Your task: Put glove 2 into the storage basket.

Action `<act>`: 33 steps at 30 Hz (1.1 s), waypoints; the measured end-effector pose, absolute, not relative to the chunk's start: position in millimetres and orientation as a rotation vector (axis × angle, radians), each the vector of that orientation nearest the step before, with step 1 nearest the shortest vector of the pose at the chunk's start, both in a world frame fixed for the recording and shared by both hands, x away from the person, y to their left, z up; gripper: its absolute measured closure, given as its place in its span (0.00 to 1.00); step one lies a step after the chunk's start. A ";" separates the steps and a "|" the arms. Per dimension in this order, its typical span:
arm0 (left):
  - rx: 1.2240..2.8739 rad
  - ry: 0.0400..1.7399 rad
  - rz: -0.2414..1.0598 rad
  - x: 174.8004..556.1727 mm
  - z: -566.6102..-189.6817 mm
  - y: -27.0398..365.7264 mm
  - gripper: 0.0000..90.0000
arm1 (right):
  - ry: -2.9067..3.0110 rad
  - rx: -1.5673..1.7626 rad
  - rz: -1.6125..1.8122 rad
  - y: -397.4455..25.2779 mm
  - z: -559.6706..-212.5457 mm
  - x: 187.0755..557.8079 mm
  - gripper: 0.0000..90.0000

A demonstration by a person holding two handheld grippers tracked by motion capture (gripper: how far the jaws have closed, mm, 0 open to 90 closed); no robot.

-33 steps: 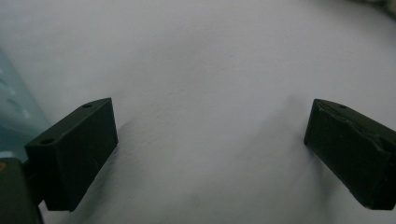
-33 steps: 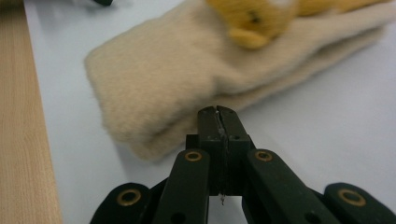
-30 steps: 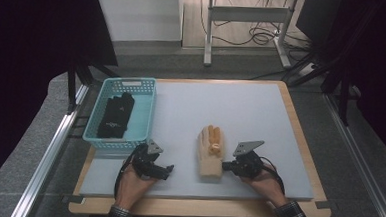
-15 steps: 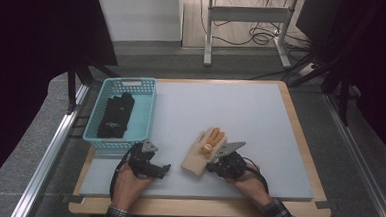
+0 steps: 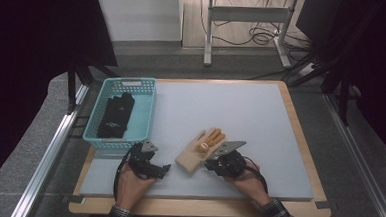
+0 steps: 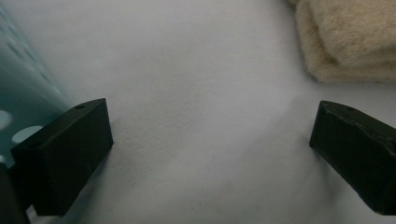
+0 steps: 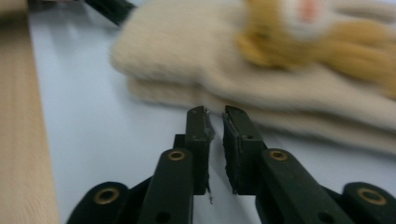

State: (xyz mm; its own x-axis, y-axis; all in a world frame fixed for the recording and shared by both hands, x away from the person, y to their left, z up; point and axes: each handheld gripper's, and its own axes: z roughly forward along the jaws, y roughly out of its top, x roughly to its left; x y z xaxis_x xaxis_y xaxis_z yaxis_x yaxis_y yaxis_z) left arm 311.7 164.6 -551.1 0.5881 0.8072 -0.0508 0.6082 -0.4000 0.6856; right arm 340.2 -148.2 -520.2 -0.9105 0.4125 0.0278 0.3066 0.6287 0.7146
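Teal plastic basket (image 5: 148,117) sits at the table's (image 5: 241,111) left edge, near the front-left corner, long side running front to back. Black gloves (image 5: 115,115) lie inside it, folded, filling most of its floor. Table top is pale grey-blue with a wooden rim showing along the front and right edges. Beyond the far edge, a metal desk frame (image 5: 245,21) stands on the floor with dark cables (image 5: 245,36) looped under it. Basket's perforated wall (image 6: 18,93) shows blurred at the left of the left gripper view.
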 end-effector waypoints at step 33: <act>2.144 1.112 0.381 311.4 -550.8 165.5 0.00 | 2.351 1.061 0.982 -268.3 -530.7 362.7 0.19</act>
State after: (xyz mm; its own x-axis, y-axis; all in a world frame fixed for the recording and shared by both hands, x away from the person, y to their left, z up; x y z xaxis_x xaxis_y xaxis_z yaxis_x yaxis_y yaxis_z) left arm 311.4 165.5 -550.8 0.5916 0.8047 -0.0505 0.6047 -0.4014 0.6879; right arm 362.7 -268.3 -530.7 -0.6432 0.7638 -0.0538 0.4985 0.4710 0.7278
